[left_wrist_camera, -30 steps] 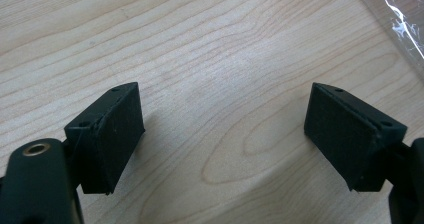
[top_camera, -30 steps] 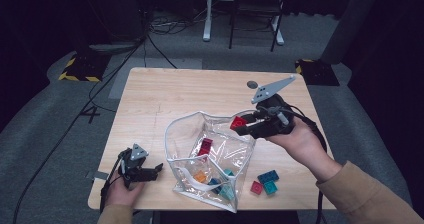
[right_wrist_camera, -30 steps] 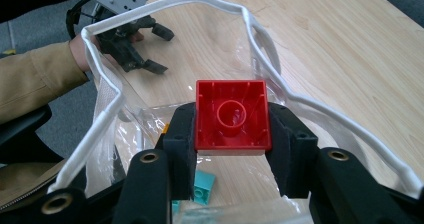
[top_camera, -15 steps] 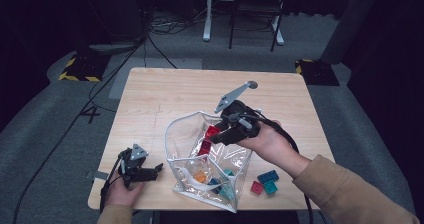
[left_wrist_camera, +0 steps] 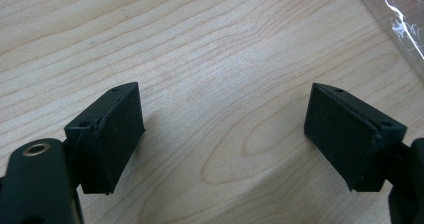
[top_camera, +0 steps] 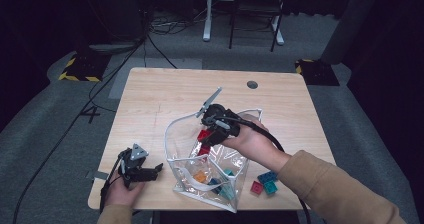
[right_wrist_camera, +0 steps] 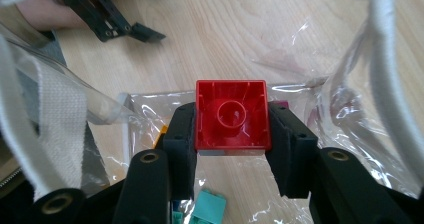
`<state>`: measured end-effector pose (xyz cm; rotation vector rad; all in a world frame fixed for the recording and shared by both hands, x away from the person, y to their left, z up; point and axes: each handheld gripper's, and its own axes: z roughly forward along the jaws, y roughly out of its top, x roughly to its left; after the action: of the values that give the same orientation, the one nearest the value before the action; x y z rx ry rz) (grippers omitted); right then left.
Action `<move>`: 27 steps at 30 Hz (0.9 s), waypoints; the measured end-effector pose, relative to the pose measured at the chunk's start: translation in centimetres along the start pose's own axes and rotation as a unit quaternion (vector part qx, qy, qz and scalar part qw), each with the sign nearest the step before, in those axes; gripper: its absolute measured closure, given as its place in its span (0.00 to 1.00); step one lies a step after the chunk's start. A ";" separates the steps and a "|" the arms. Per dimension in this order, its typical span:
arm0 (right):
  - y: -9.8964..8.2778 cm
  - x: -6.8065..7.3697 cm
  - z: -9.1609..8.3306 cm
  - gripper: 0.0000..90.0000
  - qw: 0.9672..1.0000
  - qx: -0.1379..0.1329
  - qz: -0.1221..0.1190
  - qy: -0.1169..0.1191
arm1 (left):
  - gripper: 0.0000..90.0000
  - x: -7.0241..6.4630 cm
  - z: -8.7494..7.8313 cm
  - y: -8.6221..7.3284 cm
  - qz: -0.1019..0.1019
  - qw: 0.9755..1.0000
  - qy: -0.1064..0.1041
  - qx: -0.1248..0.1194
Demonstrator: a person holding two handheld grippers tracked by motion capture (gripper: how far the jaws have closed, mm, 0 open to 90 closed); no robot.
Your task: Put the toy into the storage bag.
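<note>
The right gripper (top_camera: 206, 136) clamps a red toy brick (right_wrist_camera: 233, 115) directly above the clear plastic bag's (top_camera: 212, 196) open mouth, while the left gripper (left_wrist_camera: 222, 139) rests open, empty, beside the bag.

Dim room, lit tabletop, glare on plastic.

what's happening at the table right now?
A person is loading toy blocks into a clear bag. The right tool grips a red block over the bag's open mouth, with other blocks already inside. The left tool rests open on the table, beside the bag. Three blocks lie outside, right of the bag.
</note>
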<state>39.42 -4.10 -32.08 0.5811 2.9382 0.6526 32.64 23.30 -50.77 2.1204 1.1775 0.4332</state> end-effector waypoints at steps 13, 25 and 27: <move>-0.1 -0.3 2.0 0.62 0.998 0.058 -0.001 0.009 | 0.18 0.0 0.0 0.0 0.000 1.000 -0.001 0.000; -1.7 0.1 -2.0 0.47 0.999 -0.041 0.011 0.012 | 0.18 0.0 0.0 0.0 0.000 1.000 0.000 0.000; -2.4 0.1 -3.1 0.47 0.998 -0.064 0.013 0.013 | 0.18 0.0 0.0 0.0 0.000 1.000 0.000 0.000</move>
<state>37.98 -7.30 -30.25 0.6037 2.8891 0.8502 32.64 23.30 -50.77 2.1212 1.1772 0.4324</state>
